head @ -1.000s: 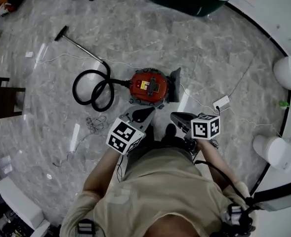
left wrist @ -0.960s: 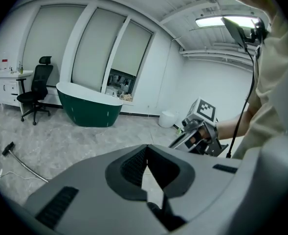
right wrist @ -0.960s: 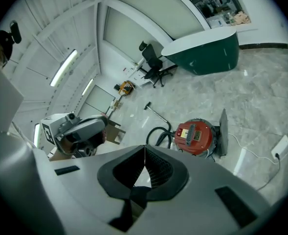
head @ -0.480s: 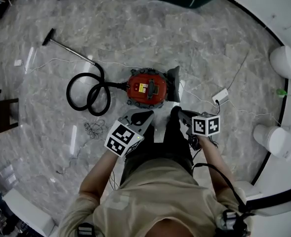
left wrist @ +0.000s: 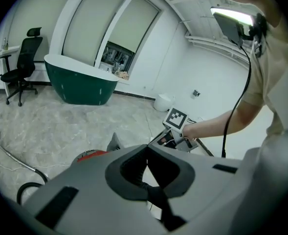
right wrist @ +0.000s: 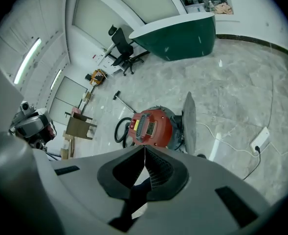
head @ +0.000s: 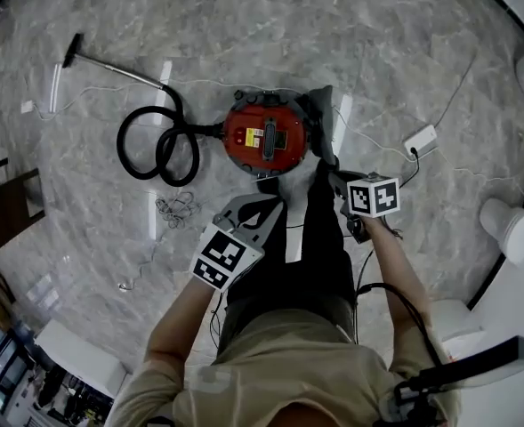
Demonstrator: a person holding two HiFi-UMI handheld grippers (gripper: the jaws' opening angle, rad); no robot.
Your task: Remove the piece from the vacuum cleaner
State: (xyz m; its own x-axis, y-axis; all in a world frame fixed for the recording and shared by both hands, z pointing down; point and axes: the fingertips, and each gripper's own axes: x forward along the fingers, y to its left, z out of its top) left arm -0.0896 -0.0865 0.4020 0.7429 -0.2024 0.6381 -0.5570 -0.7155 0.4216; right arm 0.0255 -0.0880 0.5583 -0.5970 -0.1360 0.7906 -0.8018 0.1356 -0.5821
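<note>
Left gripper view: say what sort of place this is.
Probably a showroom or studio rather than a home. It has a wide, open marble floor, a free-standing green bathtub on display, and an office chair at a desk near it.

Left gripper (head: pixel 262 205) closed, empty; right gripper (head: pixel 340 181) closed, empty; both arms extended forward.

- Grey marble floor (head: pixel 404 52), glossy.
- Red vacuum cleaner (head: pixel 269 138) stands on it near picture centre.
- Black hose (head: pixel 159 146) coiled at the vacuum's 9 o'clock. Metal tube (head: pixel 115 69) with brush head runs off to 10 o'clock.
- Grey panel (head: pixel 322 118) touching the vacuum at 3 o'clock.
- White socket block (head: pixel 420 140) further out at 3 o'clock.
- Tangled cord (head: pixel 177 209) at 7 o'clock.
</note>
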